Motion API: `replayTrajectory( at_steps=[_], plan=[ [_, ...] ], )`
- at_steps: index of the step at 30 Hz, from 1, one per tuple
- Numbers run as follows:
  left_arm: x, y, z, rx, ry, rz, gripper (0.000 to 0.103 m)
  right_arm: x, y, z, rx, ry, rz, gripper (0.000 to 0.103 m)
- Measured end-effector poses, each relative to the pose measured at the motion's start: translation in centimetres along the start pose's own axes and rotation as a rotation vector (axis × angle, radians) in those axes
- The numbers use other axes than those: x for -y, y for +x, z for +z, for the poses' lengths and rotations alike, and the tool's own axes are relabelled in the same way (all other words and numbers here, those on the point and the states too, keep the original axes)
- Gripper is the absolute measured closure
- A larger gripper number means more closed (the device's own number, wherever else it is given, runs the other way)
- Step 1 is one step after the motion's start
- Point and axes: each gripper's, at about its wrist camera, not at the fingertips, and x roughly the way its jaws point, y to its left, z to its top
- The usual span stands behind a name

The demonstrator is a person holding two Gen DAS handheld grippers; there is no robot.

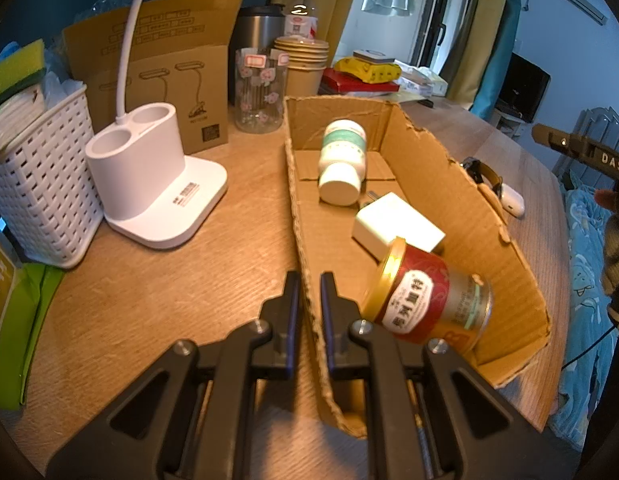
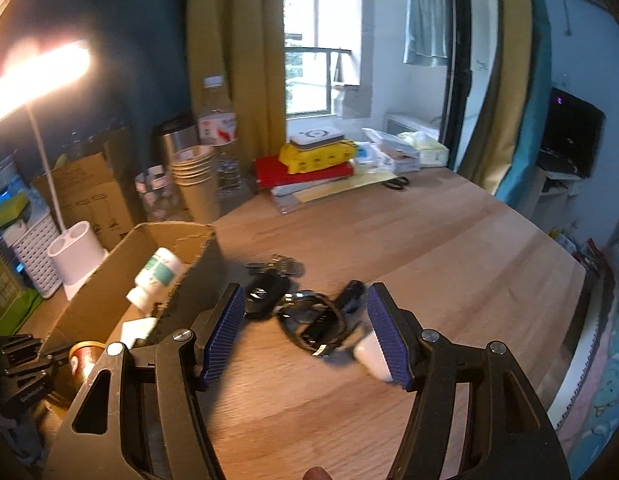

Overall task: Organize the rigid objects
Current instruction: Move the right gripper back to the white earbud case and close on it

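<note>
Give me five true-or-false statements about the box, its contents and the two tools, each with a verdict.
1. The left tool is clamped on the cardboard box wall. True.
2. The white bottle stands upright. False: it lies on its side.
3. The red can is inside the box. True.
4. The right tool holds the wristwatch. False: it is open and empty above it.
5. The car key is in the box. False: it is on the table.

Light: warm lamp glow over the desk, cool daylight through the window.
Glare: lamp head blown out.
Blur: right wrist view smeared.
Edges: fisheye bending, dark corners.
</note>
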Motion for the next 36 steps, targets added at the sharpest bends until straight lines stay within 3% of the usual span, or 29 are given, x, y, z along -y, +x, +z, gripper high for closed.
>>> replayTrajectory(
  at_steps=[14,36],
  plan=[
    [0.0,0.0,0.0,0.001,0.001,0.0,0.093,4.8,3.2,-2.4,-0.064,0.061,-0.086,0.036],
    [0.1,0.0,-0.1,0.0,0.0,0.0,0.092,5.6,8.0,-5.2,-0.19,0.04,-0.067,0.036]
  ],
)
